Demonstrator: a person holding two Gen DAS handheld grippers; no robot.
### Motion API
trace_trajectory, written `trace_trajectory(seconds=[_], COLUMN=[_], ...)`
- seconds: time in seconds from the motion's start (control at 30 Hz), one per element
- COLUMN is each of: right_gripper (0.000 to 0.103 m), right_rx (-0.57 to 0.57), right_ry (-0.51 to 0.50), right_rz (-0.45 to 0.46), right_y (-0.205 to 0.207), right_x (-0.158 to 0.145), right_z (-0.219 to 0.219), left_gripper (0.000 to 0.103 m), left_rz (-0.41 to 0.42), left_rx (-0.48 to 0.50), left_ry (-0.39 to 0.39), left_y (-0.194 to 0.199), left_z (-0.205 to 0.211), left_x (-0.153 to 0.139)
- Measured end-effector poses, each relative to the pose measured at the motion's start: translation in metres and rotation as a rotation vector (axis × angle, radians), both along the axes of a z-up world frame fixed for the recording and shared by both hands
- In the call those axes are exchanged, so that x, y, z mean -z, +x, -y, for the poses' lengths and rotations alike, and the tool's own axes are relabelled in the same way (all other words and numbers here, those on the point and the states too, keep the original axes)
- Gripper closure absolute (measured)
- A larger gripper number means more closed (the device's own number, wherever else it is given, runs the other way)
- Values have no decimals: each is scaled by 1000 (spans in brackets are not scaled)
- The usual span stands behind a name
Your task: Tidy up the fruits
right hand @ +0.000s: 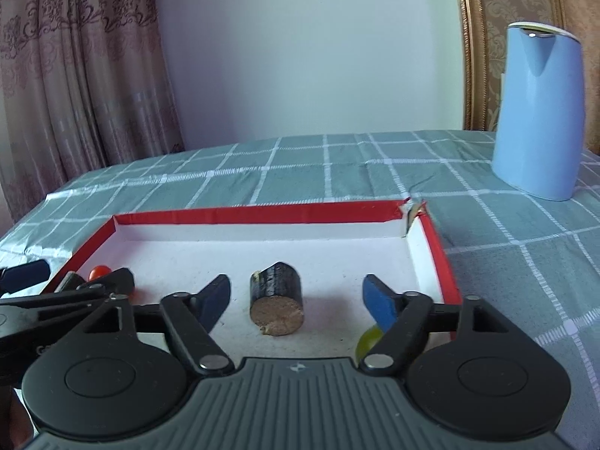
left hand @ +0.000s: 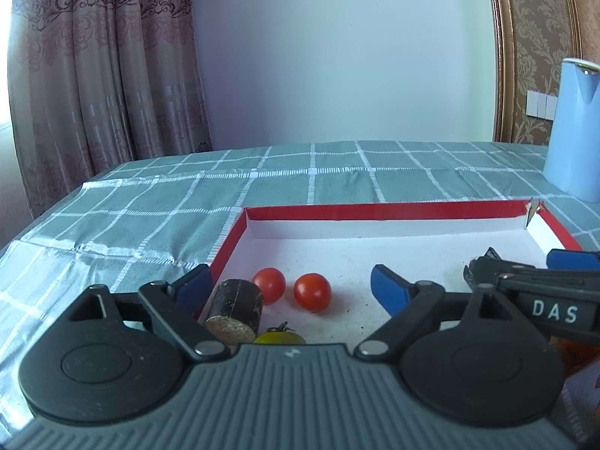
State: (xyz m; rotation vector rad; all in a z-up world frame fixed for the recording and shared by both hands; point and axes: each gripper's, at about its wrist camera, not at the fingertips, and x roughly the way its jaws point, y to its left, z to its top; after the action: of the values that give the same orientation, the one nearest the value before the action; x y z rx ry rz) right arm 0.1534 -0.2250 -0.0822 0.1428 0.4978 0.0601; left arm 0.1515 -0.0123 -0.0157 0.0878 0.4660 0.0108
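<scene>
A shallow box with a red rim and a white floor lies on the checked tablecloth; its rim also shows in the right wrist view. In the left wrist view two red cherry tomatoes, a dark sugarcane piece and a yellow-green tomato lie in it. My left gripper is open over them. In the right wrist view my right gripper is open around another sugarcane piece, not touching it. A green fruit sits behind its right finger. One red tomato peeks out at the left.
A tall light-blue jug stands on the cloth at the back right, also seen in the left wrist view. Curtains hang at the left, a white wall behind. Each gripper shows at the edge of the other's view.
</scene>
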Motion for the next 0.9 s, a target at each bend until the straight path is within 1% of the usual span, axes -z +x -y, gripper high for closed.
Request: trace_trajectory(seconds=[0.17, 0.3, 0.53, 0.6, 0.67, 0.9], right_gripper=[21, 21, 21, 20, 17, 16], right_rx=[9, 25, 42, 47, 54, 58], right_ry=[-27, -28, -27, -22, -13, -2], right_rz=[25, 49, 87, 94, 98, 115], right_y=[-8, -16, -33, -39, -45, -74], right_x=[-1, -4, -8, -9, -9, -7], right_z=[-2, 1, 4, 5, 8, 14], left_gripper=[9, 7, 4, 2, 2, 0], left_rz=[21, 21, 49, 42, 33, 13], left_rx=[-5, 2, 18, 20, 13, -19], left_ry=[19, 9, 28, 27, 30, 0], left_y=[-9, -15, -35, -40, -46, -74], left_z=[2, 0, 3, 3, 1, -9], left_x=[-1, -3, -4, -5, -5, -8])
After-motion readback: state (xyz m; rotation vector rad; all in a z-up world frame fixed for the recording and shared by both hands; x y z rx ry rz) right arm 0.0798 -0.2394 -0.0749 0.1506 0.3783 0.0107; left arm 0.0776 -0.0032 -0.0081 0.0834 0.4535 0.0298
